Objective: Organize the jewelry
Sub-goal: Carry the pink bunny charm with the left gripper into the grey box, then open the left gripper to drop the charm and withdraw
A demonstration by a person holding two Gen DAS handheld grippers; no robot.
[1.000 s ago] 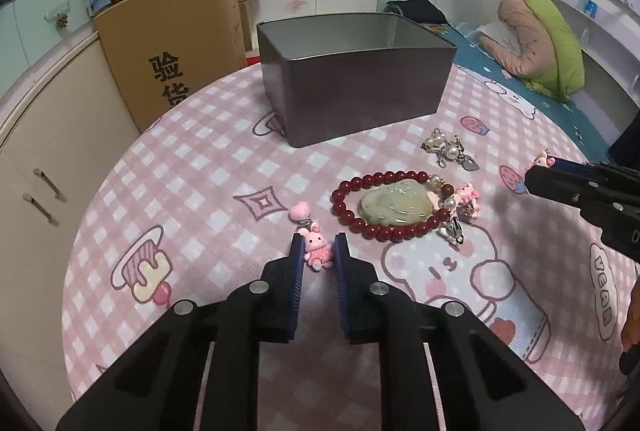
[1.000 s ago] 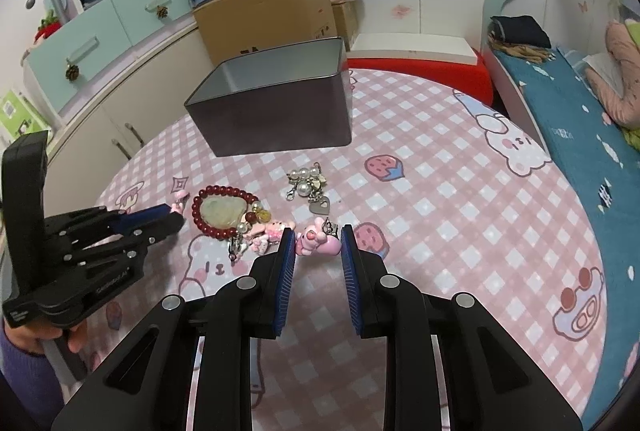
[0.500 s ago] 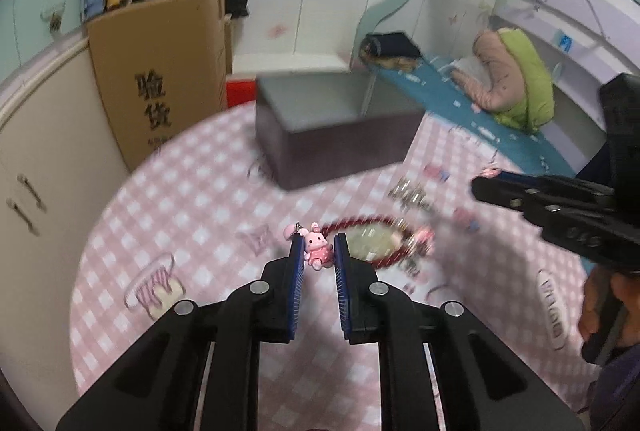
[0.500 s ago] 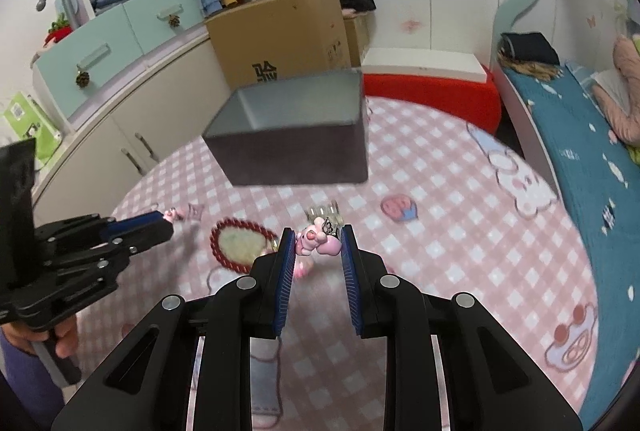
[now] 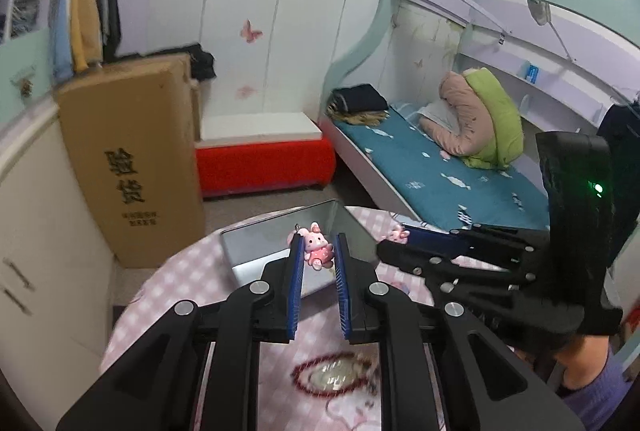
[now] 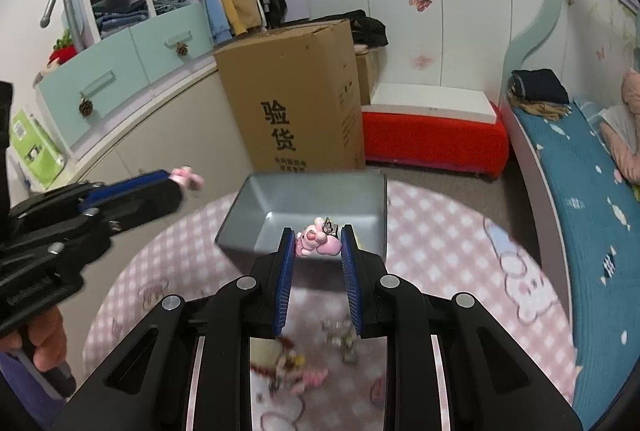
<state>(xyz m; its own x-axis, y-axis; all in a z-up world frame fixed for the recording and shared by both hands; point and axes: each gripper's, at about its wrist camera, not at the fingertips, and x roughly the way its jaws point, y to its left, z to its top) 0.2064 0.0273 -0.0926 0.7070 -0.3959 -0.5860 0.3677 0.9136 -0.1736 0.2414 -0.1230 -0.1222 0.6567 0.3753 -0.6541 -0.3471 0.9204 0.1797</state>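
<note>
Left gripper (image 5: 317, 255): pads pinching a pink rabbit charm (image 5: 316, 247), raised clear of the pink checked tablecloth (image 5: 168, 279). In the left wrist view the charm sits over the open grey metal box (image 5: 280, 243), which lies at 12 o'clock from the fingertips. Red bead bracelet (image 5: 332, 379) with a pale green stone lies blurred on the cloth at 6 o'clock, between the gripper's arms.

Right gripper (image 6: 316, 245): pads clamped on a second pink charm (image 6: 318, 241) with a small metal ring on top, also lifted off the cloth. In the right wrist view the box is at 12 o'clock, just beyond the tips, interior bare where visible. Remaining jewelry (image 6: 304, 359) lies blurred at 6 o'clock. The left gripper shows at 9 o'clock, its charm beside the cardboard carton (image 6: 296, 103).
</note>
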